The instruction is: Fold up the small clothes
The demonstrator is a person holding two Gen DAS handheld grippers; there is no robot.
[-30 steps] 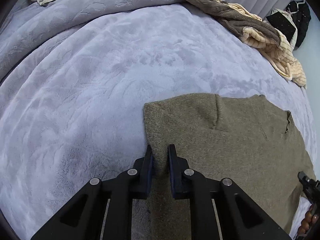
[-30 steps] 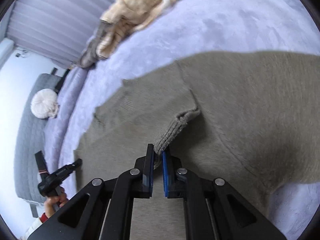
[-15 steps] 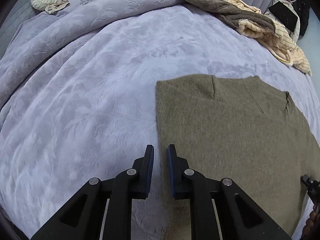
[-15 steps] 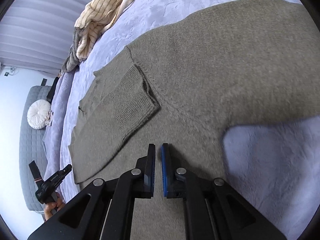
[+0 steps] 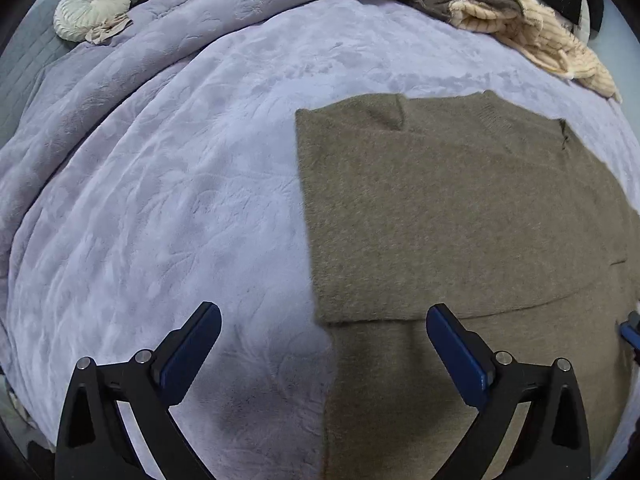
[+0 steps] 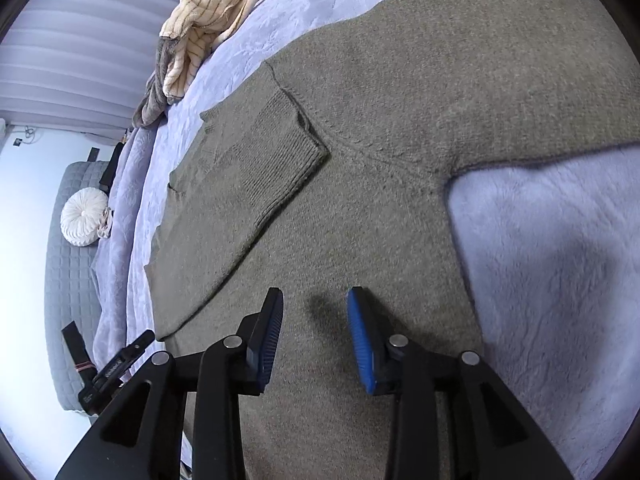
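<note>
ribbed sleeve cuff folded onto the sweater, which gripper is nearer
Right. The right gripper hovers open just short of the cuff; the left gripper sits open at the sweater's far side edge.

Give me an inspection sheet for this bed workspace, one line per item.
Surface: lavender plush blanket covering the bed.
Job's things: olive knit sweater lying flat, one sleeve folded across its body.
Clutter: pile of cream striped and grey clothes at the far edge; round white cushion.
Grippers: left claw open over the sweater's edge; right claw open above the sweater; neither holds anything.
Cables: nothing seen.
Surroundings: grey curtains; grey quilted headboard.
</note>
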